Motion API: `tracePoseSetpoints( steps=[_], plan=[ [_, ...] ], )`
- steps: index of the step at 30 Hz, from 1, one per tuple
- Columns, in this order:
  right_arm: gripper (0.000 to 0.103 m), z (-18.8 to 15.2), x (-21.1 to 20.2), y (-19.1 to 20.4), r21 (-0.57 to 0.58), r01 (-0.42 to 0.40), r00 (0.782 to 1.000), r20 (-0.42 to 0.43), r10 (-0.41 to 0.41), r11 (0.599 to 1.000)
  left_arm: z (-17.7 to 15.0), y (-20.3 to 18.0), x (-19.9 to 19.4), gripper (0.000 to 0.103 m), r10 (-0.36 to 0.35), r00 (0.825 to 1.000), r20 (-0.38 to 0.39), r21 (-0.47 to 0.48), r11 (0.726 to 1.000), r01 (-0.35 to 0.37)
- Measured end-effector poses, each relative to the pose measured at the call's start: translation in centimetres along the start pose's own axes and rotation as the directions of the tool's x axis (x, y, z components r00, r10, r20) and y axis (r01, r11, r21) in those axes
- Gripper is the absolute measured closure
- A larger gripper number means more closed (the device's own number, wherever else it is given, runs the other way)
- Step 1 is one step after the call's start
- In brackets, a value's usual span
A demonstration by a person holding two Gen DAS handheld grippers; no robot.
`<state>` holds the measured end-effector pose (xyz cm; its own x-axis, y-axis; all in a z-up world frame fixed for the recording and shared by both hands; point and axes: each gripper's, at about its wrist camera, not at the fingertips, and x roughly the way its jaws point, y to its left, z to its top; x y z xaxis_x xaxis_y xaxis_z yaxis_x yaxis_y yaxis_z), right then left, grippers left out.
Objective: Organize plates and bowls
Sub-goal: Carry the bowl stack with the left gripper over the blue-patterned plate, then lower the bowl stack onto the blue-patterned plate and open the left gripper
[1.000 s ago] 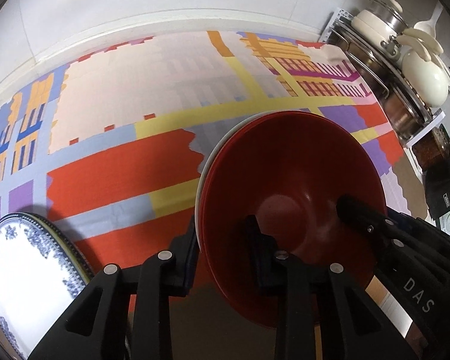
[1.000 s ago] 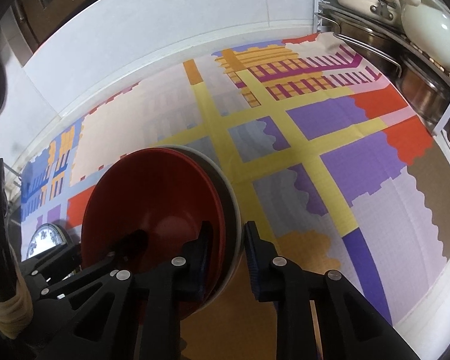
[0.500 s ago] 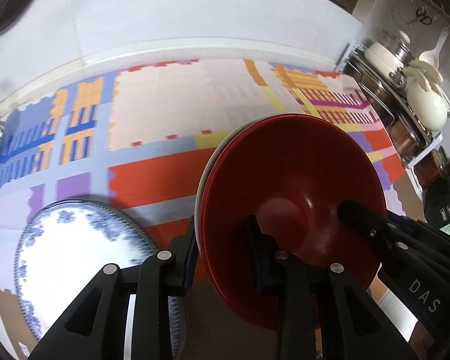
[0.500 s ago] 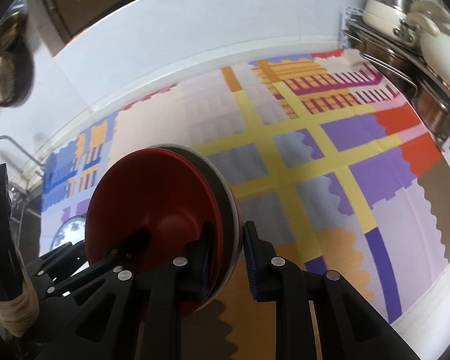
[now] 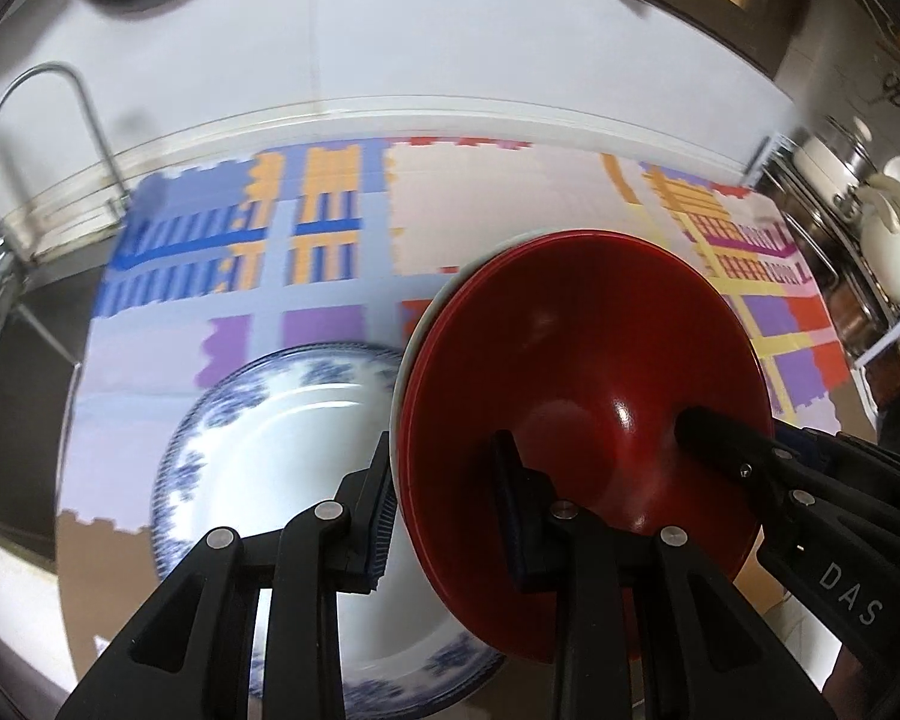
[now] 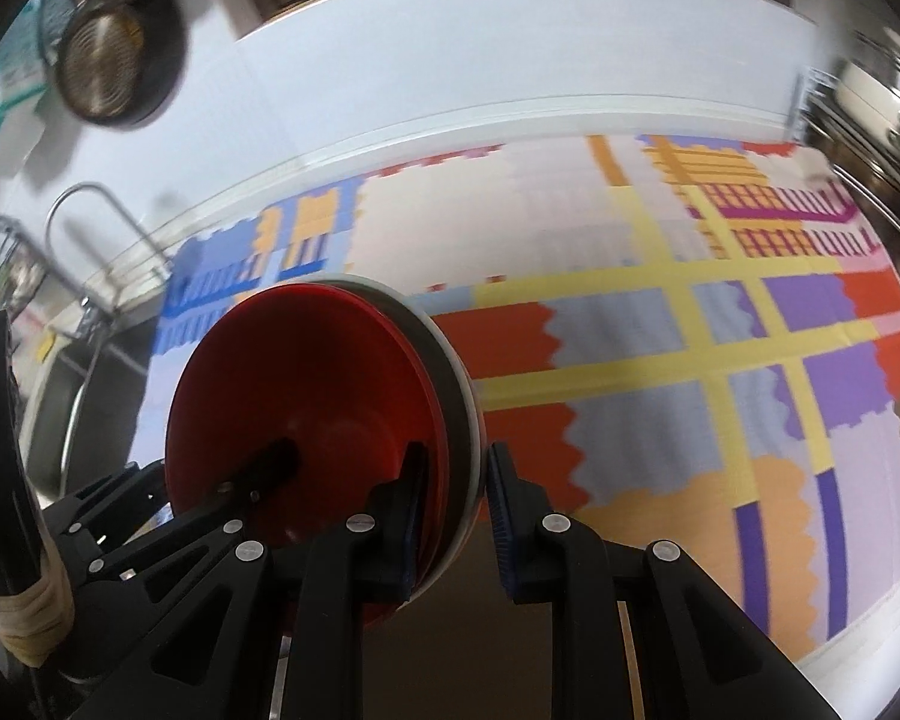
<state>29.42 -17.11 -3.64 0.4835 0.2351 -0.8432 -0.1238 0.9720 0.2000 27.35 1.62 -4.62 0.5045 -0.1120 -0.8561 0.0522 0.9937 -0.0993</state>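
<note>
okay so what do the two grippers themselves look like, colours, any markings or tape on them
Both the left gripper and the right gripper are matte black plastic, with angular fingers built from open triangular struts and joined by round silver pins. The inner pads are ribbed and dark blue. White letters "DAS" show on the right gripper's body in the left wrist view. Beige tape wraps a black part at the right wrist view's left edge.

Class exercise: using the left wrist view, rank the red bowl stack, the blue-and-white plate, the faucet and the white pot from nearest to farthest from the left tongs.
1. Red bowl stack: rim clamped in the left tongs.
2. Blue-and-white plate: just below-left, on the mat.
3. Faucet and white pot: far left and far right; too close to rank.
</note>
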Motion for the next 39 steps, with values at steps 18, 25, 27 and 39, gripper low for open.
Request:
tracePoseSetpoints(
  steps=[18, 25, 27, 39],
  plan=[
    [0.081, -2.0, 3.4, 9.2, -0.131, -0.119, 0.983, -0.158, 0.098, 0.984, -3.4, 8.5, -1.3, 0.074, 0.083, 0.995, -0.060, -0.123, 0.988, -0.090],
    [0.081, -2.4, 4.8, 9.6, -0.107, -0.114, 0.974, -0.209, 0.090, 0.988, -3.6, 9.4, -0.1, 0.073, 0.052, 0.993, -0.106, -0.130, 0.989, -0.066],
    [0.081, -2.4, 5.2, 9.6, -0.097, -0.110, 0.972, -0.218, 0.087, 0.989, -3.5, 9.5, 0.2, 0.073, 0.045, 0.993, -0.113, -0.127, 0.990, -0.059],
    [0.079, -1.8, 6.0, 9.5, -0.087, -0.097, 0.972, -0.223, 0.075, 0.992, -2.7, 9.8, 1.3, 0.065, -0.003, 0.992, -0.123, -0.103, 0.995, -0.010]
  ],
)
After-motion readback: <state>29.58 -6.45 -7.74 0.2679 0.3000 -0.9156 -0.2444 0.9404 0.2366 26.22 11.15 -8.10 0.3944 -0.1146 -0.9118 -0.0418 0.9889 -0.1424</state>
